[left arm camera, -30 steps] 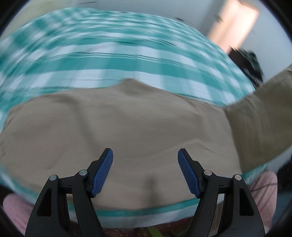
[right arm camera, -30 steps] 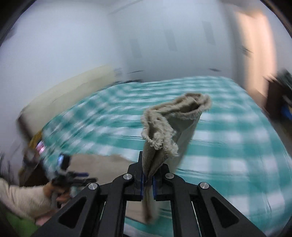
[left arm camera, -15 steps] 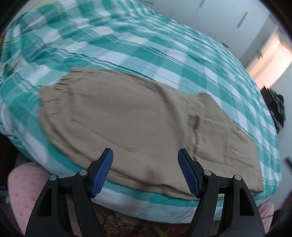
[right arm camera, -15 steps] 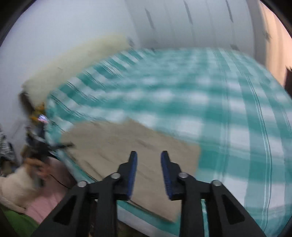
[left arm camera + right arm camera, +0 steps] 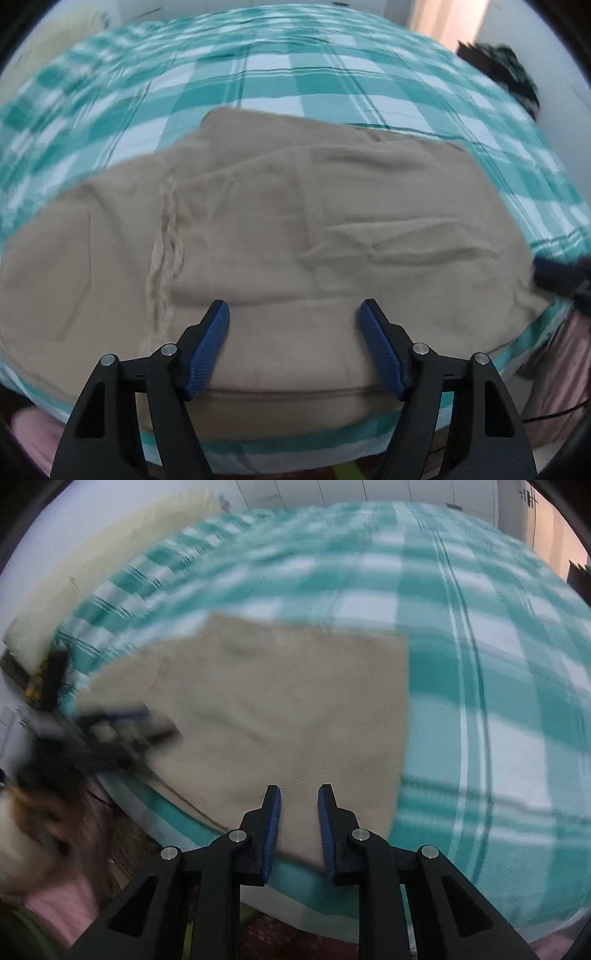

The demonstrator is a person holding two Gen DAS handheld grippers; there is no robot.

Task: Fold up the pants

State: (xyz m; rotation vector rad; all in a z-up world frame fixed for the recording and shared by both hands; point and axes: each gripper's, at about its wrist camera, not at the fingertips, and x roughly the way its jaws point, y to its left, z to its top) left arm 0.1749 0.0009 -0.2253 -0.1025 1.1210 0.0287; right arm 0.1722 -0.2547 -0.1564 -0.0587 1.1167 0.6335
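Pants (image 5: 280, 236), khaki and folded over, are laid flat near the checked bed's (image 5: 332, 74) edge. Left gripper (image 5: 293, 332) is held wide, empty; right gripper (image 5: 298, 812), just narrowing, grips nothing. Another fold seems next, requiring an edge to be pinched.

Place is bedroom in home. Big bed (image 5: 480, 664) fills most of both views, covered with checked sheet (image 5: 332, 85), teal and white. Pale padded headboard (image 5: 92, 565) stands at far left end of bed, seen from right wrist. Behind bed, white wardrobe doors (image 5: 332, 494) along wall. Warm light from doorway (image 5: 443, 18) at top right of left wrist view. Tan pants (image 5: 295, 229) lie flat on bed edge, laundry at home. Views blurred, small details unclear.
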